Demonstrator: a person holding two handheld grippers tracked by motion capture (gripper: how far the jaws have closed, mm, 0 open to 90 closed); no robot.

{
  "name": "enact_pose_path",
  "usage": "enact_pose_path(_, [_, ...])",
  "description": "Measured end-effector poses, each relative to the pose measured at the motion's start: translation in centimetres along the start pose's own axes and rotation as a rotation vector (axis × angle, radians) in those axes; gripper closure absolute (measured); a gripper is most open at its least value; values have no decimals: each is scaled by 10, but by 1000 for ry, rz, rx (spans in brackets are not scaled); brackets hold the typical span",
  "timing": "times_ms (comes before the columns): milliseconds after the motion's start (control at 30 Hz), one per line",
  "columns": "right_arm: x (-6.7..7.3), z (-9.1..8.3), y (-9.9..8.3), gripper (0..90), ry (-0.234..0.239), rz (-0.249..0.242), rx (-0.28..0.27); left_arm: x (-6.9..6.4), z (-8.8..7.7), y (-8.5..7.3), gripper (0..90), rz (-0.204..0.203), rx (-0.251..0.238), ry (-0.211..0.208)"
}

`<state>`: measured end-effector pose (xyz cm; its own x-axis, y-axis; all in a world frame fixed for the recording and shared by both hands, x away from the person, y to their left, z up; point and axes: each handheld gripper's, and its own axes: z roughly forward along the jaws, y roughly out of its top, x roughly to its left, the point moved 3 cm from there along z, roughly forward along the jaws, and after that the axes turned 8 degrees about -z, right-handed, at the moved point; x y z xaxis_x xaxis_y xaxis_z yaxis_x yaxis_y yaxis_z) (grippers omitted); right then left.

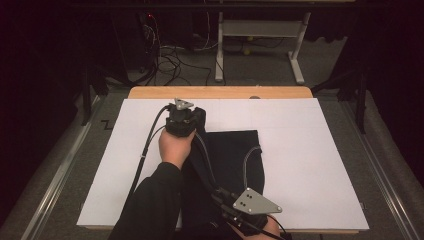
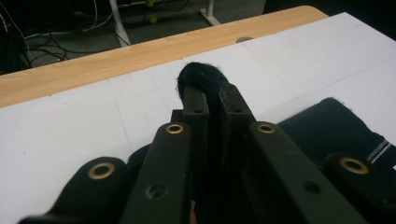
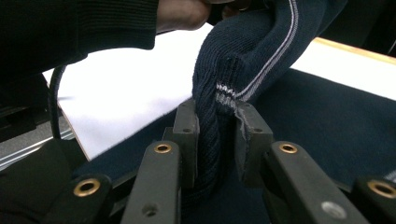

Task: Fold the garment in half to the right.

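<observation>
Right gripper (image 1: 235, 212): nearest the camera, low at the near edge of the tabletop, its grey three-cornered plate (image 1: 256, 202) on top and its cable looping up over the cloth.
Right fingers (image 3: 187, 140): clenched on a bunched fold of the dark navy knit garment (image 3: 327, 126); ribbed fabric with a thin pale stripe rises between them and arches up toward my other hand.
Left gripper (image 1: 184, 120): held farther out, toward the far edge of the tabletop, just beyond the far left corner of the garment, with my left hand (image 1: 175, 146) wrapped around it.
Left fingers (image 2: 195, 105): clamped on a tuft of the same dark fabric, which pokes out past the tips as a rounded black bump.
Garment position (image 1: 235, 150): spread mostly flat near the middle of the white sheet (image 1: 310, 150), reaching back to the near edge; one strip of it is lifted between my two grippers.
Tabletop (image 1: 220, 92): pale wood, showing as a strip along the far edge beyond the white sheet.
Sleeve (image 1: 150, 200): dark, coming in from the near edge on the left.
Beyond the tabletop: grey floor with tangled cables (image 1: 167, 60) and a white table frame (image 1: 260, 35).
</observation>
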<state>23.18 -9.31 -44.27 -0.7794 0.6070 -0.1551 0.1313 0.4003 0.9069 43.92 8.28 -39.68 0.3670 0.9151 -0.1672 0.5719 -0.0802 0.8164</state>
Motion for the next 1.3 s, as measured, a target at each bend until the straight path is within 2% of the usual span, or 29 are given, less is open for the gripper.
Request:
enact_pose_path(333, [-11, -11, -19, 726, -25, 23, 40, -20, 19, -5, 792, -9, 7, -29])
enact_pose_path(467, [-16, -18, -28, 724, -45, 39, 56, -29, 27, -7, 791, -17, 17, -58])
enact_pose_path(633, [-20, -27, -38, 724, -63, 73, 72, -41, 31, -8, 790, -5, 20, -80])
enact_pose_path(767, [-22, -34, -46, 719, -74, 84, 87, -54, 36, -10, 785, 25, 22, -103])
enact_pose_path(900, [-22, -37, -51, 711, -87, 85, 100, -66, 39, -11, 767, 32, 17, -119])
enact_pose_path(1133, [-25, -46, -52, 648, -113, 102, 88, -75, 38, -8, 529, 9, -21, -134])
enact_pose_path(1233, [-27, -53, -50, 580, -133, 112, 58, -74, 36, -7, 442, 14, -24, -144])
enact_pose_path(1300, [-29, -57, -49, 562, -139, 124, 43, -73, 35, -8, 399, 38, -14, -146])
